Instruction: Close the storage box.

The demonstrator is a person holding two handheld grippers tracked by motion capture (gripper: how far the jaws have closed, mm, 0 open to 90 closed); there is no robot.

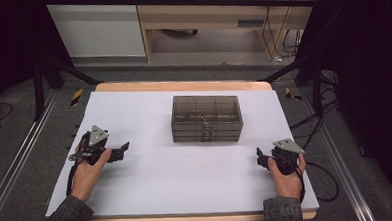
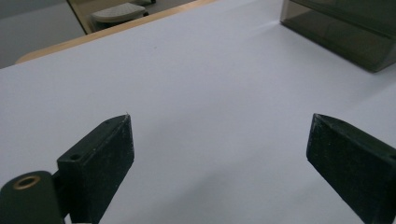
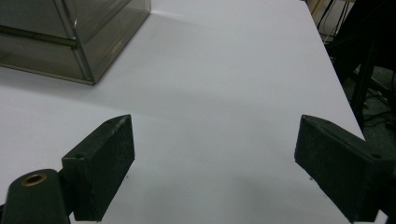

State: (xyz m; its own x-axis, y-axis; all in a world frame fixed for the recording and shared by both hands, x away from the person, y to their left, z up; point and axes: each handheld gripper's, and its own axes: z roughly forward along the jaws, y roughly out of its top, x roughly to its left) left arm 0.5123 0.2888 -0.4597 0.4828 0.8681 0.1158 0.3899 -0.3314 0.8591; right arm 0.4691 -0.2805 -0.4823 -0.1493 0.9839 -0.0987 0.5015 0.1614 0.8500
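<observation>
Flanking the smoked drawer box, left gripper and right gripper rest well apart from it. Jaws on both stand spread and empty, apparently ready for a 2-sided approach.

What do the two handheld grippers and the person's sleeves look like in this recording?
Both the left gripper and the right gripper are black, each topped by a grey three-cornered plate and trailing a black cable. Up close, the jaws are blocky, matte black wedges, with a brass-ringed hole at the base. The sleeves are dark grey-green.
</observation>
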